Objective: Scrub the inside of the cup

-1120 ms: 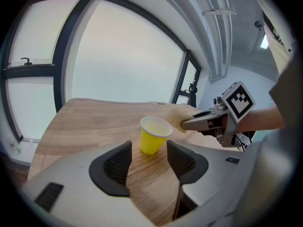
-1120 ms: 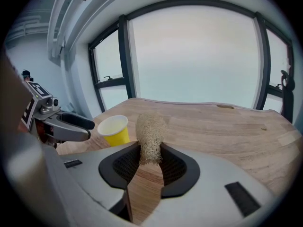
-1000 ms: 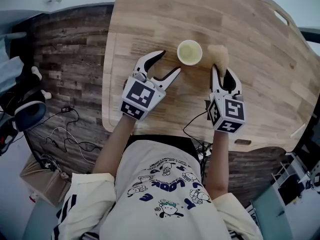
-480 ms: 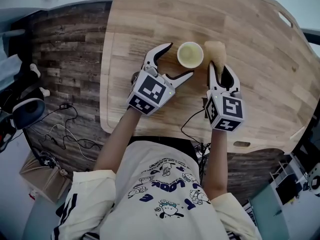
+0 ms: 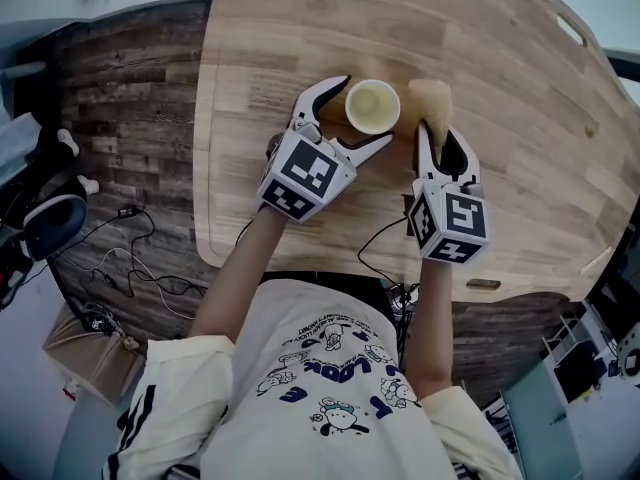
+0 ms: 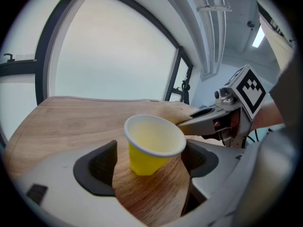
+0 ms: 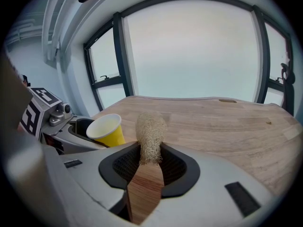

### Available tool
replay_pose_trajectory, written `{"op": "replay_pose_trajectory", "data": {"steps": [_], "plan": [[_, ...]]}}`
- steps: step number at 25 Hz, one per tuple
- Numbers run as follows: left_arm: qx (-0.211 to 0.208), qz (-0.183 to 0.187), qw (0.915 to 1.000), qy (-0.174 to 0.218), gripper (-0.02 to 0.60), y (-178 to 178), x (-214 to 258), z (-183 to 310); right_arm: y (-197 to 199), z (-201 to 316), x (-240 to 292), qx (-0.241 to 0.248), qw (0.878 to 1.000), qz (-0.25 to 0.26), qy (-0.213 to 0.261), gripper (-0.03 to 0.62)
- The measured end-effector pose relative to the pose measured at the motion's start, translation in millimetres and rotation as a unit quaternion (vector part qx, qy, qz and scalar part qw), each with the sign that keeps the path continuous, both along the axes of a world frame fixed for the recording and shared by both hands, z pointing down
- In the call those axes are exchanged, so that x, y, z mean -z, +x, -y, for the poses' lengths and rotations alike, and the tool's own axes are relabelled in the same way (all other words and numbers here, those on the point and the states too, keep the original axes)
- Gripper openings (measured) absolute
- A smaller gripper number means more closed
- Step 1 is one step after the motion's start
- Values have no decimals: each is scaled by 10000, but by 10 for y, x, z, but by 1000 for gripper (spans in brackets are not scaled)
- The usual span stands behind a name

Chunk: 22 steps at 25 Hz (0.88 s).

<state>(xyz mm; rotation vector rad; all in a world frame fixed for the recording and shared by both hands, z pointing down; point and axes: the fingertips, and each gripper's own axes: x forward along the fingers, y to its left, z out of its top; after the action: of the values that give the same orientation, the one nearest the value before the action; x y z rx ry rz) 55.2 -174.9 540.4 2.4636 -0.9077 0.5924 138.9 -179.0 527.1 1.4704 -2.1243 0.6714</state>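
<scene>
The cup point(image 5: 372, 105) stands upright on the bench point(image 5: 500, 88), mouth up and, as far as I can see, empty. The left gripper point(image 5: 365, 110) has its fingers at their widest, one on each side of the cup. They have just been opening, I'd say to make room for the cup's flared rim. In the left gripper view there is a gap at each pad, though the rim comes very near the pad on the view's right and I can't rule out a brush of contact. I read this as lining up to steady the cup, since a light paper cup would skid or tip under scrubbing.

The right gripper point(image 5: 438, 140) waits just beside the cup, its fingers closed narrowly on the brush's point(image 5: 432, 103) wooden handle. The fibrous head sticks out past the fingertips, so it could reach into the cup before the fingers meet the rim. No scrubbing has begun.
</scene>
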Motion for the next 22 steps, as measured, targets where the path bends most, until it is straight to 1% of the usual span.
{"op": "replay_pose_trajectory", "data": {"steps": [4, 8, 11, 14, 22], "plan": [[6, -48, 10000, 27, 403, 35, -2, 34, 36, -20, 1, -61, 10000, 23, -2, 107], [-53, 42, 10000, 57, 403, 74, -9, 47, 65, -37, -7, -76, 10000, 31, -18, 107], [-50, 18, 10000, 39, 402, 112, -10, 55, 86, -35, 8, -104, 9999, 52, 0, 108], [-16, 27, 10000, 69, 373, 135, -7, 66, 100, -29, 20, -109, 9999, 61, 23, 107], [48, 24, 9999, 111, 367, 109, 26, 86, 93, -39, 44, -78, 9999, 69, 41, 107]]}}
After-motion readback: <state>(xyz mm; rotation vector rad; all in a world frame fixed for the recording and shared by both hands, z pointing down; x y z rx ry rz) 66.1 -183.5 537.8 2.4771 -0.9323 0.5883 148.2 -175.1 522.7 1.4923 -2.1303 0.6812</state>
